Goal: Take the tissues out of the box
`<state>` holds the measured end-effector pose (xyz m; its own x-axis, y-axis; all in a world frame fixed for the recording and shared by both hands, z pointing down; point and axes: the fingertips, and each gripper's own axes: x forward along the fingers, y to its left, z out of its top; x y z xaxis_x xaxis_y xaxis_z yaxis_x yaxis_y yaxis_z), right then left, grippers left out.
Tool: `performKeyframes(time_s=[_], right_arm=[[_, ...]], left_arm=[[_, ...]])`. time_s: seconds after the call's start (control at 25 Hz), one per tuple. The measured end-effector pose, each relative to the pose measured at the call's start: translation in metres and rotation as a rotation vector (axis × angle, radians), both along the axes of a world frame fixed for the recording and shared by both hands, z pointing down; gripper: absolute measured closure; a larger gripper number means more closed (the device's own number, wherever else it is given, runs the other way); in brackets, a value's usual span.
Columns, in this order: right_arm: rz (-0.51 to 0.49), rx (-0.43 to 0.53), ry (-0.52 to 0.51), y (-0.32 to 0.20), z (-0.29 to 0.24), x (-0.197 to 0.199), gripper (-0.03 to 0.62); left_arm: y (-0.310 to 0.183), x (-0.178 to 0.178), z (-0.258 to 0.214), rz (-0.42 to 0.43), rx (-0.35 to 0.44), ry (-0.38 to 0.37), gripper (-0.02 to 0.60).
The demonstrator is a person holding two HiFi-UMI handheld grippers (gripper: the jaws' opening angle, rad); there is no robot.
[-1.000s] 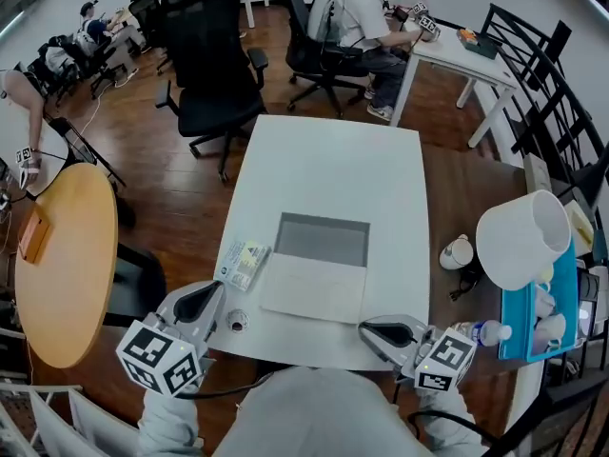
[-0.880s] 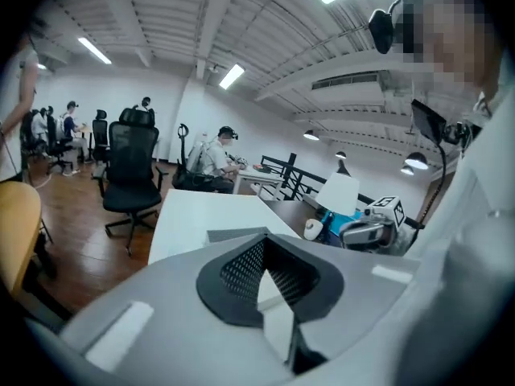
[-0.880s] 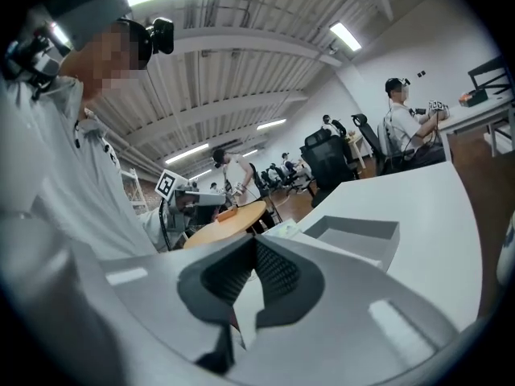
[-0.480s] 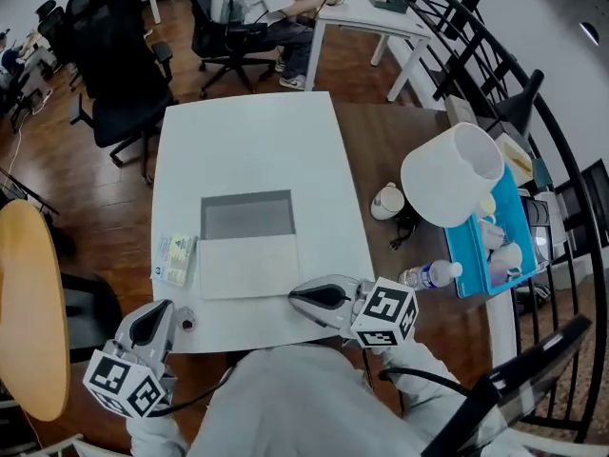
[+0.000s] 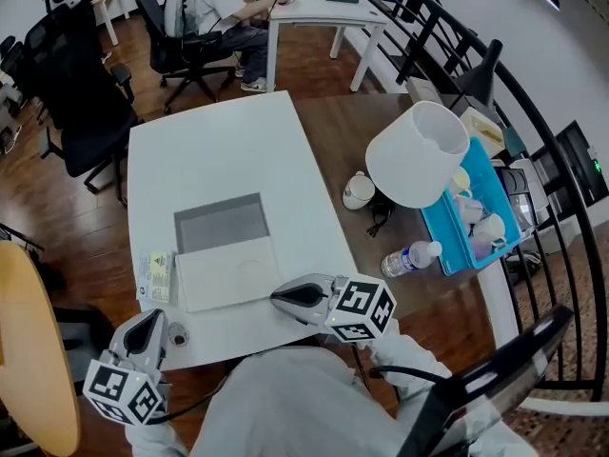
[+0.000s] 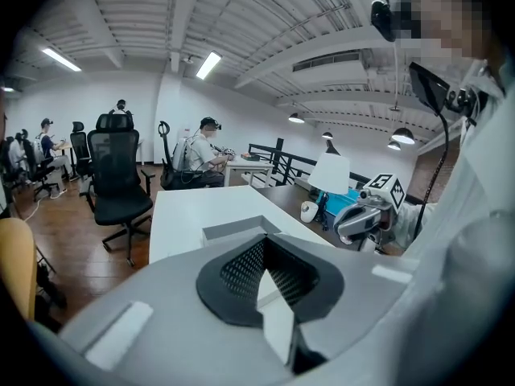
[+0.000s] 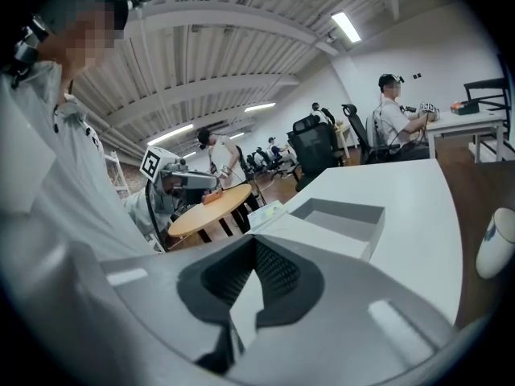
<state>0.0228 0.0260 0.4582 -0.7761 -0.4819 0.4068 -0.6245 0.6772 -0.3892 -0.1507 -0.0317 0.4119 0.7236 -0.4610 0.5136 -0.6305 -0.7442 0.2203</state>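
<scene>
Head view: the box [image 5: 224, 250] lies flat on the white surface [image 5: 228, 150]. Its long axis runs away from the person, with a grey recess at the far half and a white panel at the near half. A small pack [image 5: 155, 276] with a green label lies just beside the box's left edge. The right tool [image 5: 278, 297] has its tip just beside the box's near right corner and points left toward it. The left tool [image 5: 152, 320] sits at the near edge of the surface, below the pack and apart from the box. The right one is the nearer.

Left gripper view: its jaws are pressed together with nothing between them. The box lies ahead, and the other tool is off to the right.

Right gripper view: these jaws also sit together and empty. The white panel is closest ahead, with the recess beyond it to the right. Whether tissues lie in the recess I cannot tell. Any reach in likely calls for parting the jaws first.
</scene>
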Motion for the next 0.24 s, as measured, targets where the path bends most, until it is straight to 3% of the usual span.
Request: performKeyframes(time_s=[0.24], right_arm=[[0.019, -0.014, 0.002, -0.001, 0.007, 0.018, 0.591]], left_arm=[[-0.005, 0.018, 0.008, 0.014, 0.003, -0.040, 0.565]])
